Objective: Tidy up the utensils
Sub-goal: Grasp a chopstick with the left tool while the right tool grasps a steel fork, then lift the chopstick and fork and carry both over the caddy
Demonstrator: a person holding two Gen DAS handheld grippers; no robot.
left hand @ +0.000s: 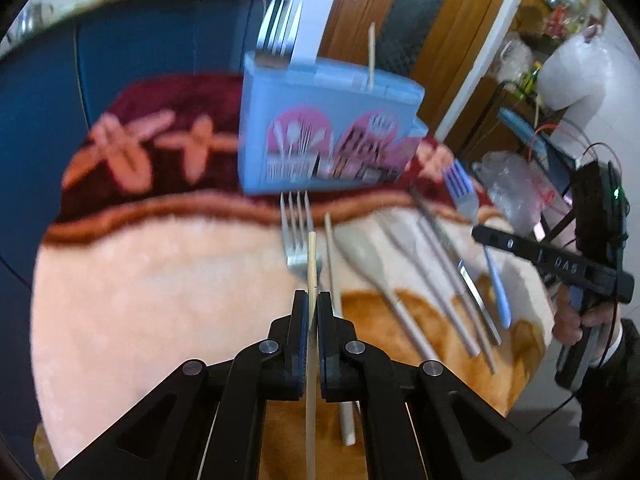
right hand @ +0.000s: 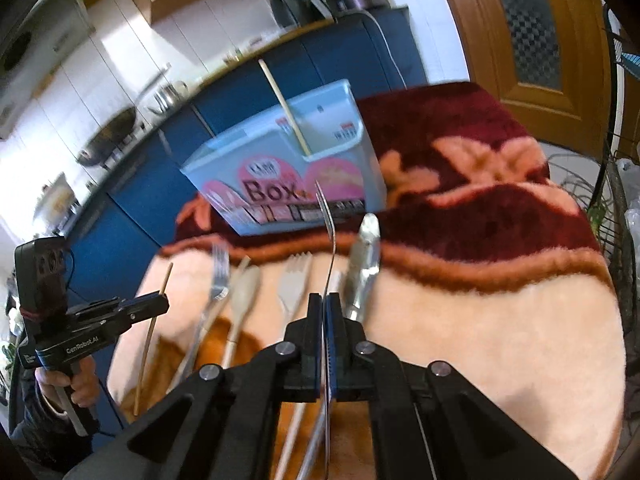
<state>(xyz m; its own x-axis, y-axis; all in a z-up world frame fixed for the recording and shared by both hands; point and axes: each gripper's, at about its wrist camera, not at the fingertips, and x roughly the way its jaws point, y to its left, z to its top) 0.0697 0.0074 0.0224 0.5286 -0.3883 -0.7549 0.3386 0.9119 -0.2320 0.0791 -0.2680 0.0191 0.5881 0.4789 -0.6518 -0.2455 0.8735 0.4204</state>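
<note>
Wooden chopstick (left hand: 311, 264) is pinched by left tool (left hand: 313, 300), fork (right hand: 326, 216) by right tool (right hand: 325, 300); either could be dropped short of the box (left hand: 324, 136).

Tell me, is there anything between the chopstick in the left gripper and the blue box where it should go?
Nothing visible blocks it. The left gripper holds the chopstick above the blanket, and the blue box stands straight ahead. The steel fork and the other utensils lie flat below the path. One chopstick already stands in the box.
</note>
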